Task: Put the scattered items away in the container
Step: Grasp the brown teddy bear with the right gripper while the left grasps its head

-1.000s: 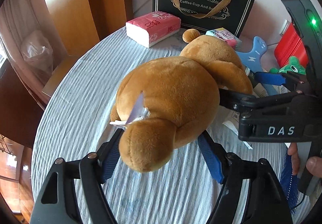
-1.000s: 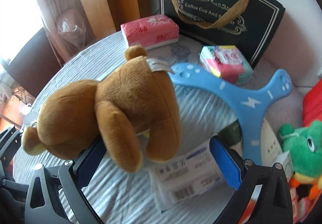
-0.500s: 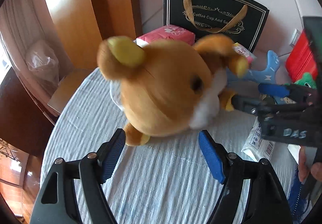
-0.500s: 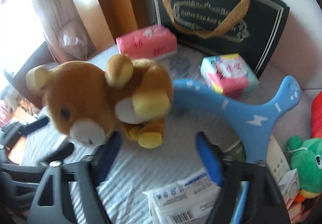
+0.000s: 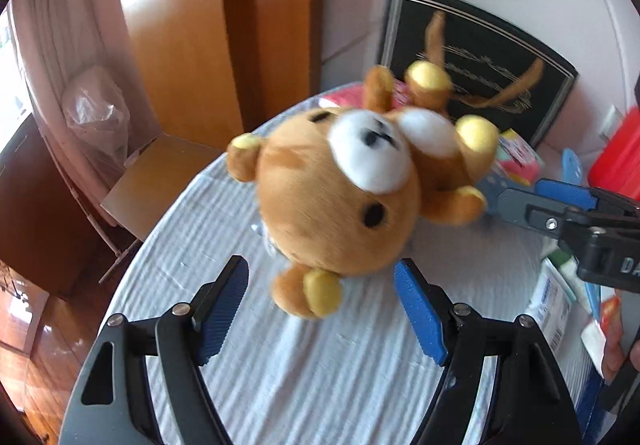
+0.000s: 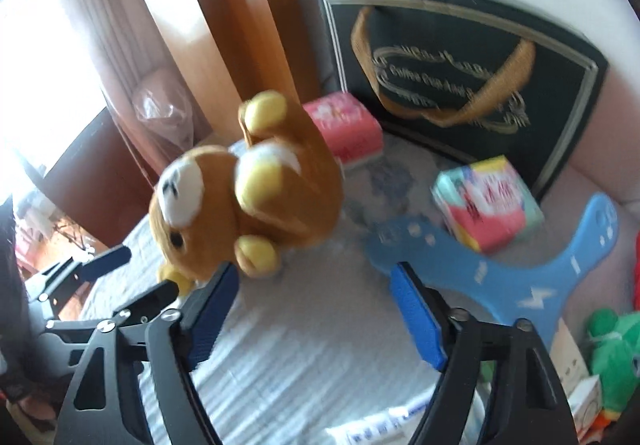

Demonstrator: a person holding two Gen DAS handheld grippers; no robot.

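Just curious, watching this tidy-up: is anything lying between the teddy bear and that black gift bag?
Yes: a pink tissue pack lies at the bag's foot, between the bear and the black bag. Nothing else visible blocks that path.

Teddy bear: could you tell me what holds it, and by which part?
Seemingly nothing grips the teddy bear: its ear sits untouched inside the open left hand-held gripper; the right hand-held gripper, jaws just closing, pinches nothing.

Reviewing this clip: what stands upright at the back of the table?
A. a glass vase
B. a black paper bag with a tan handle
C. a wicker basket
B: the black paper bag, with gold lettering and a tan strap handle, stands at the far edge of the table.
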